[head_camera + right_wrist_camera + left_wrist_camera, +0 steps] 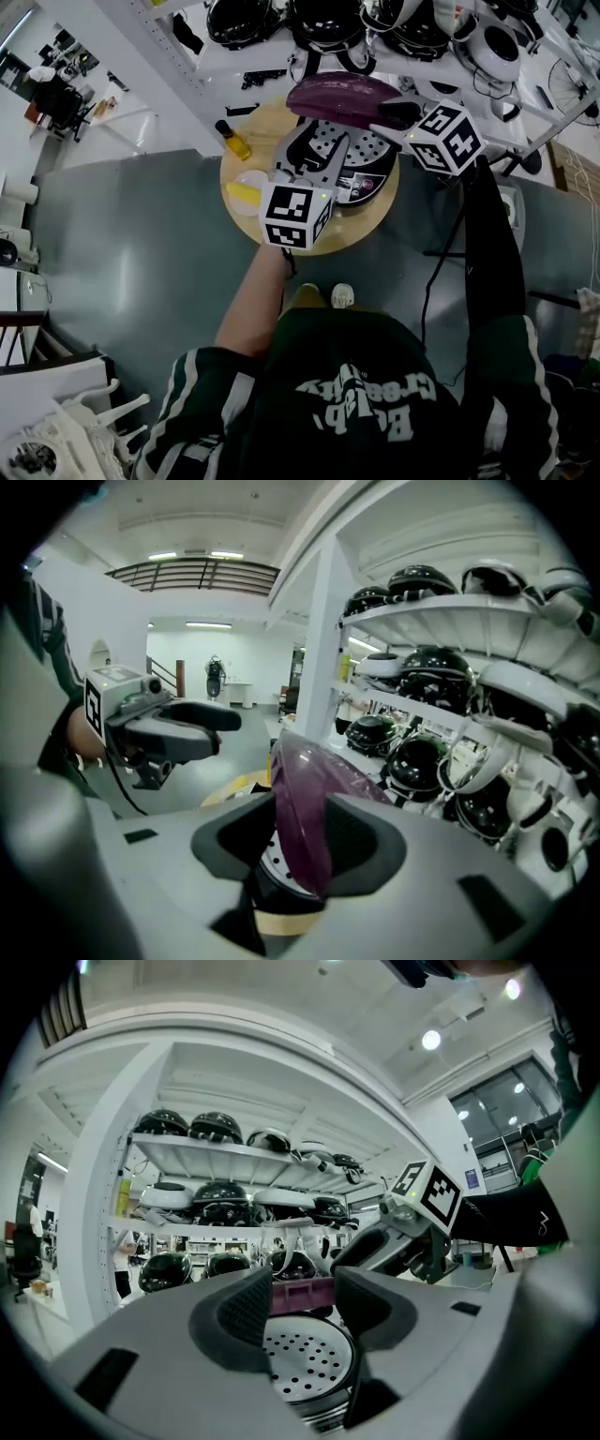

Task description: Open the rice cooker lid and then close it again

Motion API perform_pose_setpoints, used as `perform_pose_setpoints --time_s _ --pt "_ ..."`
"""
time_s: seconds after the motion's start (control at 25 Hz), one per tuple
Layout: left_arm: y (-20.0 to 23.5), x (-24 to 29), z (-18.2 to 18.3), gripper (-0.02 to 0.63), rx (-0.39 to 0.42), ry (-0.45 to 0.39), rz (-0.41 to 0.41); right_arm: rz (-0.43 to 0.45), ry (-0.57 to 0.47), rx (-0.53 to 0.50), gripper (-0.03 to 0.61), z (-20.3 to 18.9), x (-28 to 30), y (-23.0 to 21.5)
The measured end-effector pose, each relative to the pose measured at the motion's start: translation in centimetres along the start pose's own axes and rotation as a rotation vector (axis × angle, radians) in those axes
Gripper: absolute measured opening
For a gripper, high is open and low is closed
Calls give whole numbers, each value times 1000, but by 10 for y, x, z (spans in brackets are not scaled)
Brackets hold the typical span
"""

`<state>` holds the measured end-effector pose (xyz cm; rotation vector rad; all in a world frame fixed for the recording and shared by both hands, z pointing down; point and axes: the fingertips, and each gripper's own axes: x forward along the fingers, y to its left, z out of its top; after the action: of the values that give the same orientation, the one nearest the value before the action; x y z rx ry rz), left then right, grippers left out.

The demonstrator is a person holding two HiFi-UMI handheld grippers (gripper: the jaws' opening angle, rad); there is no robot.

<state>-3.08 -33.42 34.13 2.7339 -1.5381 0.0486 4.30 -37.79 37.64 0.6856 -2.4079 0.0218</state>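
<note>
Opening is done: the lid (339,94) stands raised over the rice cooker (352,169). My right claw (300,841) straddles its rim, jaws not yet pinching. My left claw (302,1309) is released and empty, just short of the cooker. Closing remains.

We are seeing a glossy plum-purple lid (342,97) and a silver inner plate (364,145) speckled with small dark holes. The round table (370,232) is showing pale wood, the floor (141,253) dull grey-green. The marker cubes (295,214) are wearing black-and-white square patterns; the person's sweatshirt (375,394) is showing dark green with white lettering and stripes.
</note>
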Motion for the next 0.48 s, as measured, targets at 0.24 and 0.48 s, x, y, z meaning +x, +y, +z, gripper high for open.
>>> perform_pose_setpoints --time_s 0.24,0.48 --pt "-1 -3 -18 209 -11 24 3 50 31 15 166 -33 18 29" --pt "-2 -8 -32 209 -12 55 7 65 42 50 166 -56 32 47"
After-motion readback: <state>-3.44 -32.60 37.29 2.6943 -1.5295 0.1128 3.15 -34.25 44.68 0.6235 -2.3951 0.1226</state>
